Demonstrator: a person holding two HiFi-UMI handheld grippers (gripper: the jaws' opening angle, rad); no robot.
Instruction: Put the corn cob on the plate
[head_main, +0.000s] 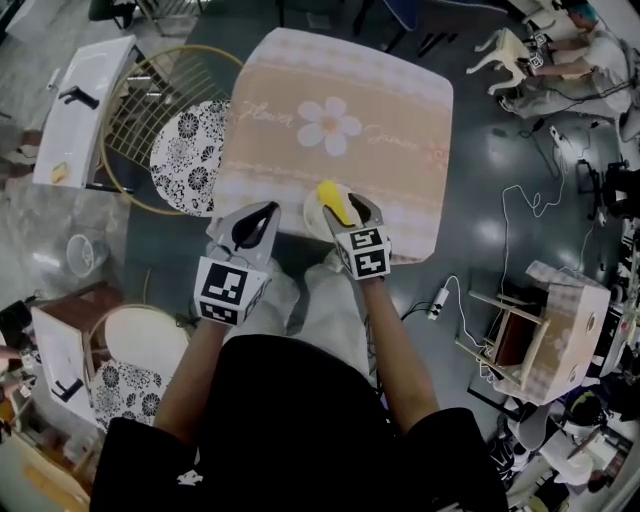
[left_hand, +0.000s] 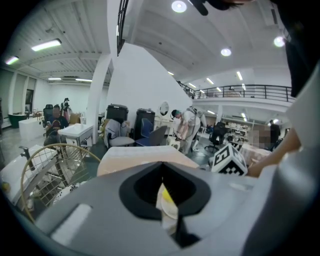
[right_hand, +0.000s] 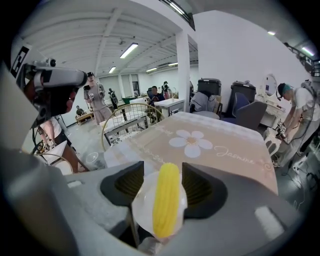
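Corn cob (head_main: 334, 203) lies on the white plate (head_main: 314, 218), lower centre of the head view, at the near edge of the table w/ the beige flower cloth (head_main: 340, 90). In the right gripper view the cob (right_hand: 166, 200) runs lengthwise across the plate (right_hand: 141, 202) at bottom centre of the frame, far end pointing toward the cloth's daisy print.

R gripper (head_main: 351, 208) sits just right of the cob in the head view, angled down at it. Its jaws stand wide apart. Cob + plate show in the gap betw. them, but the ribbed pads (right_hand: 200, 187) aren't pressing on the cob, so nothing is gripped.

L gripper (head_main: 268, 210) hangs left of the plate, over the table's near edge, apart from the plate. Its jaw tips meet w/ nothing betw. them. Thru the slit lower down in the left gripper view, only a sliver of plate (left_hand: 171, 210) and cob (left_hand: 166, 196) shows.

A black-and-white patterned cushion (head_main: 190, 155) on a round wire rack is left of the table, upper left of the head view.
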